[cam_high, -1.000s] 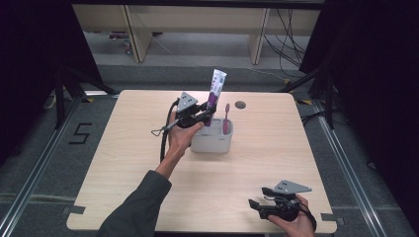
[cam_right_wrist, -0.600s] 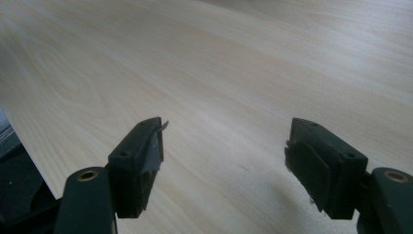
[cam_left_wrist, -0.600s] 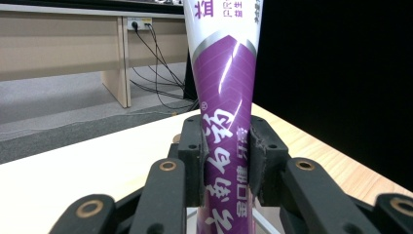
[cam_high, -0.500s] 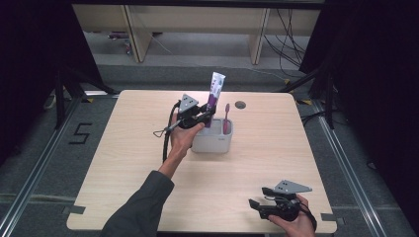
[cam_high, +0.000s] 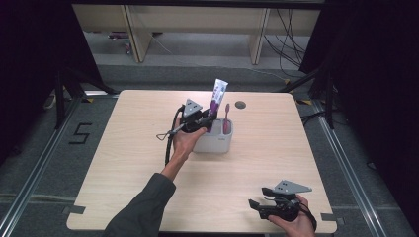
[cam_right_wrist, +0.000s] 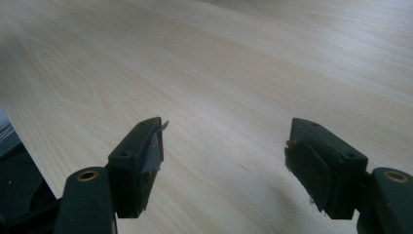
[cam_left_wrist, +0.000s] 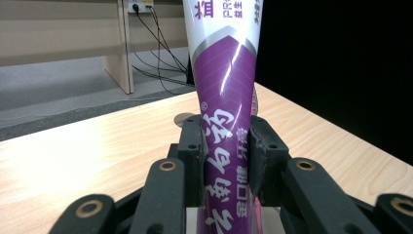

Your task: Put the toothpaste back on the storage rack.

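A purple and white toothpaste tube (cam_high: 216,100) stands upright in a white holder (cam_high: 213,142) near the middle of the wooden table (cam_high: 123,148). My left gripper (cam_high: 203,121) is shut on the tube's lower part; in the left gripper view both pads press the tube (cam_left_wrist: 225,131) from either side (cam_left_wrist: 225,161). A pink toothbrush (cam_high: 227,117) stands in the same holder, just right of the tube. My right gripper (cam_high: 257,204) rests low at the table's front right edge, jaws wide apart and empty, over bare wood (cam_right_wrist: 224,146).
A small round dark cable hole (cam_high: 240,104) sits in the tabletop behind the holder. Beyond the table's far edge are a grey floor, wooden furniture legs (cam_high: 132,34) and trailing cables (cam_high: 291,44). Dark curtains stand at both sides.
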`<action>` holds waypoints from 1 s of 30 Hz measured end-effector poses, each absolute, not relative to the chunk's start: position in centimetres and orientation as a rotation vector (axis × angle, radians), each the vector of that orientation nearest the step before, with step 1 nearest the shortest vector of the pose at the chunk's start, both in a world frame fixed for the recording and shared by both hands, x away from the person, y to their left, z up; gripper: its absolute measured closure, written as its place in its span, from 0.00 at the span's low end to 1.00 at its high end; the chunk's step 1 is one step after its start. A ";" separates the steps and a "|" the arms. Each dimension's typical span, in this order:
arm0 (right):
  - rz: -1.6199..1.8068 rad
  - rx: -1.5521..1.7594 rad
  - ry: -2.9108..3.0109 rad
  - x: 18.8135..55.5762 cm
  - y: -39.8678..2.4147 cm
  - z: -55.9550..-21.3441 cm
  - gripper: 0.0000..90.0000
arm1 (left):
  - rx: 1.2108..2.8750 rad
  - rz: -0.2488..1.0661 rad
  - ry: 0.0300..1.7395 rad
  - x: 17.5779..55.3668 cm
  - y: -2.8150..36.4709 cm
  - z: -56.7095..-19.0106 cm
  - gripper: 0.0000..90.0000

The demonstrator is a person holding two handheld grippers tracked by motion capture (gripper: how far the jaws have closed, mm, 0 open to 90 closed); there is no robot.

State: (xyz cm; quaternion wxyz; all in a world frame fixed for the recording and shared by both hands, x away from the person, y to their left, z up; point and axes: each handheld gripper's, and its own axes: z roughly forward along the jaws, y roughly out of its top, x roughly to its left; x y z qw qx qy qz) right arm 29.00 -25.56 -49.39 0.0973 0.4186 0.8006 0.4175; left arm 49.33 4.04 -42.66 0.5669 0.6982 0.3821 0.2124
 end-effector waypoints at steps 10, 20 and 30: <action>1.223 1.206 2.371 29.1 -25.6 -49.4 0.34 | 1.682 0.519 0.906 49.3 3.9 -43.6 0.78; 1.235 1.230 2.376 29.0 -25.5 -49.5 0.34 | 1.749 0.548 0.896 49.3 3.4 -44.1 0.77; 1.229 1.213 2.370 29.0 -25.4 -49.5 0.34 | 1.784 0.547 0.900 49.2 3.5 -44.3 0.77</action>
